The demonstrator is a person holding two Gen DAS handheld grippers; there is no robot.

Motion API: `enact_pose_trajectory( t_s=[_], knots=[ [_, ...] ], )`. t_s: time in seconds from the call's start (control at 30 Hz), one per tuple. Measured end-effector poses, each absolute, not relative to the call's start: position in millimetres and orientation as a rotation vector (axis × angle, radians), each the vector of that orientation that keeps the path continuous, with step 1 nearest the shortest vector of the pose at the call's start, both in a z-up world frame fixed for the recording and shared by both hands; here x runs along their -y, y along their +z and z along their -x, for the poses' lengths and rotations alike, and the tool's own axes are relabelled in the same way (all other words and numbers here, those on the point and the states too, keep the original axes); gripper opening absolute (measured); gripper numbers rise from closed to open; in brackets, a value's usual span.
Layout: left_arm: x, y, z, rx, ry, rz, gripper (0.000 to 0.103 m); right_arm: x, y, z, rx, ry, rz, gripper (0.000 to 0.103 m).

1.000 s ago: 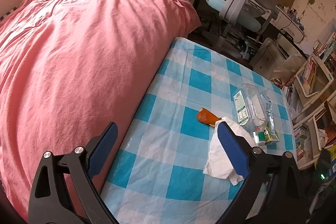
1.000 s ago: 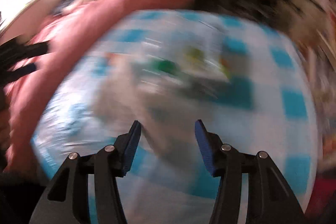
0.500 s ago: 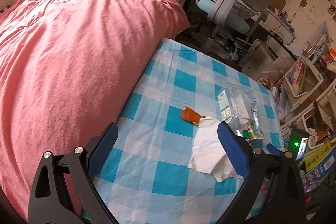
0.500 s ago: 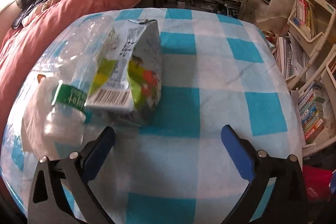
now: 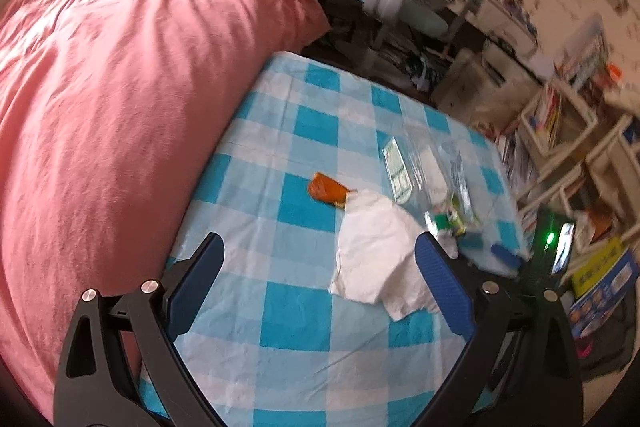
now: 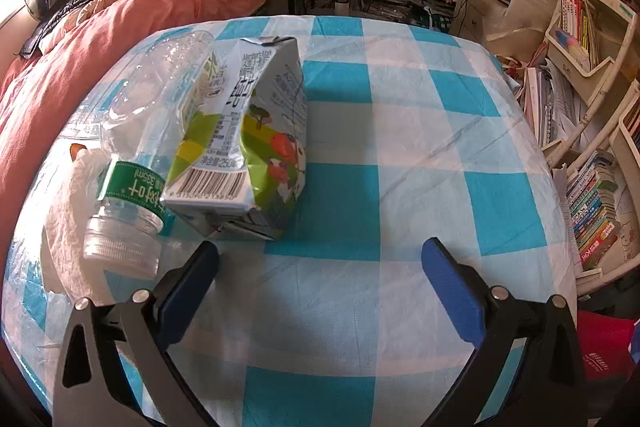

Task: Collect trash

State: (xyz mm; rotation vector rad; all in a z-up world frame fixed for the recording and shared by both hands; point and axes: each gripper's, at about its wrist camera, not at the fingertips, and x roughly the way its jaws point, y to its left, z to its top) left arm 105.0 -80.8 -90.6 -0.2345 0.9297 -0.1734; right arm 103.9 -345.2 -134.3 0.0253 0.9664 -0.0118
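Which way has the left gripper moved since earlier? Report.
Yes, the left gripper moved rightward: the tissue, earlier behind its right finger, now shows mostly between the fingers.

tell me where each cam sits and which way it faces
Left wrist: on the left claw, angled down across the checked cloth at the tissue; its open fingers show.
Right wrist: on the right claw, angled down at the carton and bottle; open fingers show.
Shared: cloth, carton, bottle, tissue.
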Motion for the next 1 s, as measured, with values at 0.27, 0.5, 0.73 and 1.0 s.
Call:
enact_pose_trajectory(
  t_s=[0.27,0.5,0.73,1.0],
  knots=[
    [86,-92,-100,-0.932,-0.201,0.185,0.093,345,-134,-104,-0.966,-0.012,-0.025,0.097],
    [89,-86,-97,-0.912,-0.231,0.187,0.093,345,-134,-105,-0.967,-0.012,-0.025,0.097],
    [87,-77,-94,-0.876,-0.2,0.177,0.093,345,-134,-104,-0.967,-0.012,-0.024,0.097],
    [94,-71,-88,-0.835,-0.179,0.104,0.093,345,-134,-105,-0.967,-0.012,-0.024,0.097]
  ],
)
